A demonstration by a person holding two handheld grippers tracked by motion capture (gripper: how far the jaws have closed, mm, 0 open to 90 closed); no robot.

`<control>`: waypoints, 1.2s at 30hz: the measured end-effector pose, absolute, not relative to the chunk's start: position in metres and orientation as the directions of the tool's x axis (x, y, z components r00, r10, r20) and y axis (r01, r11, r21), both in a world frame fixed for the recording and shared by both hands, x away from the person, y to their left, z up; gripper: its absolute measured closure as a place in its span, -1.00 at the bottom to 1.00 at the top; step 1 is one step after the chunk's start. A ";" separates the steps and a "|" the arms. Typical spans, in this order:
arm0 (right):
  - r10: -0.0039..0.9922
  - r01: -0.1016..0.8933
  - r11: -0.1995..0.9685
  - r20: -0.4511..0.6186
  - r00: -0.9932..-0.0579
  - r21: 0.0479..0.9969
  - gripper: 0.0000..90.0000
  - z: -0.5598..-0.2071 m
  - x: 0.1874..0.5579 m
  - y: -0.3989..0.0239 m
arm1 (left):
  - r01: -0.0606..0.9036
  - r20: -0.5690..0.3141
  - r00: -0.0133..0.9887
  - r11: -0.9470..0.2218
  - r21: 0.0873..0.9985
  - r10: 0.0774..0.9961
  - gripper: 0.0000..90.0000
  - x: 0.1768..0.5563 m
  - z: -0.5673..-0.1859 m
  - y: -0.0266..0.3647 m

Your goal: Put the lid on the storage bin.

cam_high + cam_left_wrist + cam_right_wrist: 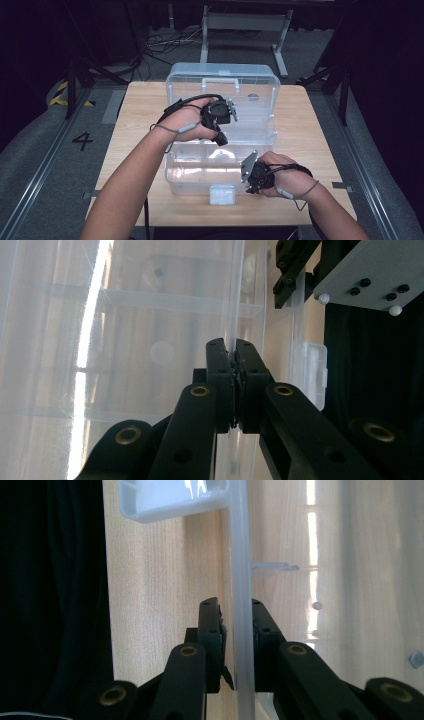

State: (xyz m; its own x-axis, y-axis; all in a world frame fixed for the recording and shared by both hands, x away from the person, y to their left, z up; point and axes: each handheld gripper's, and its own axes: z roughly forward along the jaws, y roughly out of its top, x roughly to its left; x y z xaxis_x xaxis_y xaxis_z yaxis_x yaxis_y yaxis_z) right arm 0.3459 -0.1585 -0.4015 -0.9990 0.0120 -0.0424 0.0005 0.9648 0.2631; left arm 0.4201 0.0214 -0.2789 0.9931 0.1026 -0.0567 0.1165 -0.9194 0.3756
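High view showed a clear plastic box (pixel 220 170) open on the tabletop (pixel 310 125). Left gripper (pixel 234 357) had its fingers clenched on a thin wall inside the box; right gripper (pixel 235 611) had its fingers straddling the box's front rim, whether pressing I could not tell. It looked light, stiff and slick, so the rims seemed the best hold.

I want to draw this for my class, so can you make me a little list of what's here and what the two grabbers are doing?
Table: light wooden table
Box: clear plastic box, lid standing open behind it
Latch: small clasp on the front wall
Left gripper: jaws shut on a thin clear wall of the box
Right gripper: jaws around the box's front rim; full contact unclear
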 end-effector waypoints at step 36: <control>0.019 -0.005 0.966 -0.091 -0.996 0.260 0.73 -0.396 0.339 -0.158 | 0.093 -0.113 0.992 -0.940 0.330 0.058 0.93 0.403 -0.294 0.014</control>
State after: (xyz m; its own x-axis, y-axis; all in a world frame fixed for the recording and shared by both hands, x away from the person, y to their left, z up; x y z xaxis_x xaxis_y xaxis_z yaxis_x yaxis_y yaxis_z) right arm 0.3391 -0.1583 -0.3964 -0.9957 0.0193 -0.0910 -0.0051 0.9655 0.2602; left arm 0.4029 0.0139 -0.2938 0.9919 0.0580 -0.1130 0.0925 -0.9395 0.3298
